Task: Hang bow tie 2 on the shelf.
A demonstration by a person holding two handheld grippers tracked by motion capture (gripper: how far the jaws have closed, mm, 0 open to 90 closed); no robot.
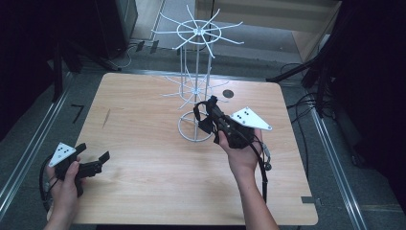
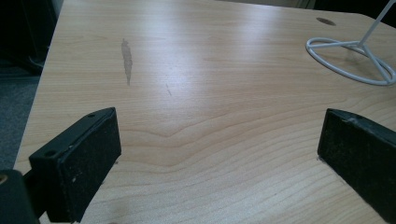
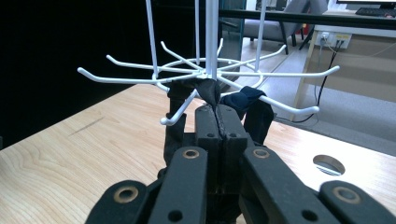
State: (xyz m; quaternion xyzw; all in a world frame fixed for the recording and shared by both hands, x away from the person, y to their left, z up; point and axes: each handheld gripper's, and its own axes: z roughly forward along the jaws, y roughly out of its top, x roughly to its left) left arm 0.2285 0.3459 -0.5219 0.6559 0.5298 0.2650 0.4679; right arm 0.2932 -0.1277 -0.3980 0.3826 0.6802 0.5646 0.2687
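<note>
With its jaws pressed together on a dark fabric strap (image 3: 212,93), the right hand-held gripper (image 3: 218,122) lifts it to the lower hooks of the white wire rack (image 1: 196,86), apparently for hanging, while the left hand-held gripper (image 1: 92,156) rests spread, empty, on the light wooden table (image 1: 143,167).

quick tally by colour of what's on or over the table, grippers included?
White: 1, wire hook rack
Black: 3, left gripper, right gripper, dark cloth strap pinched in it
Total: 4
</note>
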